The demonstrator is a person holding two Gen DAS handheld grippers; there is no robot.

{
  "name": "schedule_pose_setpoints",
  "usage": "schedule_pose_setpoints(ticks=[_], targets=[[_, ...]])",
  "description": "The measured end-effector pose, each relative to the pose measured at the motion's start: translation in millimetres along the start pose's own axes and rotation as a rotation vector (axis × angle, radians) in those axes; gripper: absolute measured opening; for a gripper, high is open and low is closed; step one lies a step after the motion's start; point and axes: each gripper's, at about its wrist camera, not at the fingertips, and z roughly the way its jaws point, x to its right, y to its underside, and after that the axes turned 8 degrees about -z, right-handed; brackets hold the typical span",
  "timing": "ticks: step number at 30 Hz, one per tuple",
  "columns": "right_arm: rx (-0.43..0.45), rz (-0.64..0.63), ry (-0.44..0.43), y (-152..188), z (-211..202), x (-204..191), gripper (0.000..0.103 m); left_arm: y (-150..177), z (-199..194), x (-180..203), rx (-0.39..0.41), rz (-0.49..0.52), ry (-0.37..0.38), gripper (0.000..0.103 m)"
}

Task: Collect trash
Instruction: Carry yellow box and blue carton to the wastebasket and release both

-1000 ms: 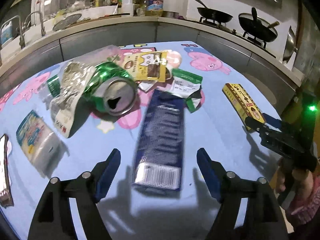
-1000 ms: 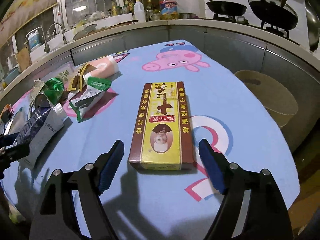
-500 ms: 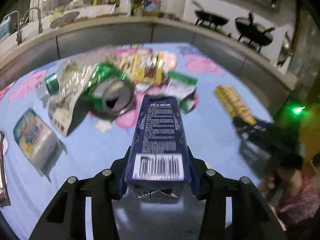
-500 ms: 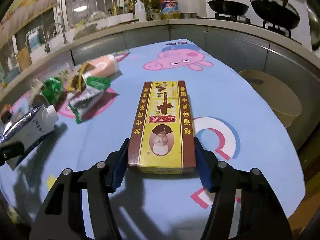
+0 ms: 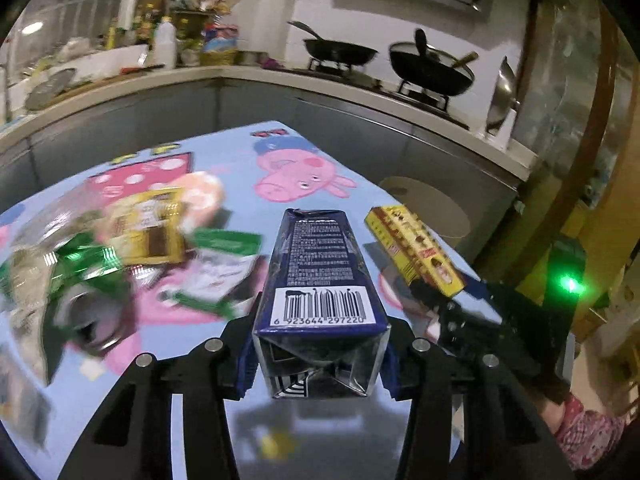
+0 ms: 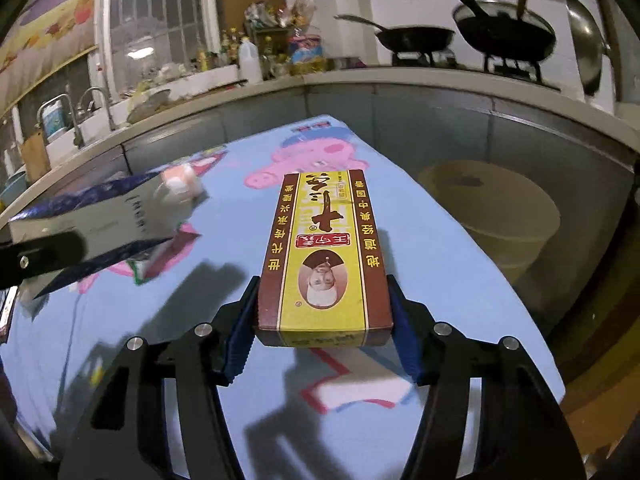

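Kitchen table [image 5: 208,344] with cartoon-pig cloth, litter (blurred can, wrappers) at left. Left gripper [image 5: 320,364] clamped on dark blue carton [image 5: 320,276], lifted off cloth. Right gripper [image 6: 324,332] clamped on yellow-brown box [image 6: 324,252], beside tan bin [image 6: 492,216].

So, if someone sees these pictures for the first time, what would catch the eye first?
Most likely the two boxes held up off the blue cartoon tablecloth: the left gripper has its jaws closed on a dark blue carton with its barcode facing the camera, and the right gripper clamps a yellow and brown box. After that, the blurred pile of wrappers and a green can at the left of the left wrist view, and the round tan bin beside the table.
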Motion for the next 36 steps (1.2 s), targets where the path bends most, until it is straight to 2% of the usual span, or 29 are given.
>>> schedule_pose_setpoints(ticks=[3, 7, 12, 18, 22, 23, 24, 28, 29, 30, 33, 36], targets=[[-0.018, 0.044, 0.011, 3.3, 4.2, 16.6, 0.058, -9.3, 25.4, 13.5, -0.035, 0.008, 0.025, 0.048], [0.017, 0.083, 0.062, -2.9, 1.8, 43.5, 0.058, -30.4, 55.9, 43.3, -0.049, 0.052, 0.062, 0.048], [0.027, 0.2, 0.131, -16.1, 10.5, 102.6, 0.058, -59.2, 101.1, 82.8, -0.068, 0.124, 0.117, 0.048], [-0.031, 0.364, 0.128, -31.4, 43.2, 172.4, 0.058, -90.3, 173.3, 120.0, -0.16, 0.163, 0.153, 0.049], [-0.072, 0.408, 0.117, -33.8, 62.4, 193.0, 0.061, -102.4, 218.2, 131.9, -0.249, 0.143, 0.148, 0.049], [-0.072, 0.427, 0.118, -34.0, 65.2, 197.0, 0.063, -104.3, 225.7, 134.0, -0.257, 0.138, 0.133, 0.052], [-0.065, 0.442, 0.113, -34.6, 66.4, 200.0, 0.067, -105.6, 229.8, 135.5, -0.261, 0.134, 0.122, 0.053], [-0.02, 0.443, 0.125, -33.4, 57.3, 195.8, 0.067, -109.6, 227.6, 134.1, -0.251, 0.108, 0.119, 0.055], [-0.012, 0.445, 0.124, -30.2, 52.9, 194.7, 0.067, -109.4, 221.0, 132.4, -0.238, 0.106, 0.12, 0.063], [-0.003, 0.448, 0.121, -28.6, 50.1, 191.1, 0.067, -108.8, 213.6, 131.1, -0.219, 0.108, 0.113, 0.066], [0.016, 0.456, 0.109, -23.6, 40.3, 179.0, 0.067, -106.9, 189.2, 125.3, -0.169, 0.109, 0.119, 0.066], [0.042, 0.466, 0.087, -15.9, 24.8, 161.8, 0.067, -98.5, 158.0, 113.7, -0.127, 0.103, 0.088, 0.066]])
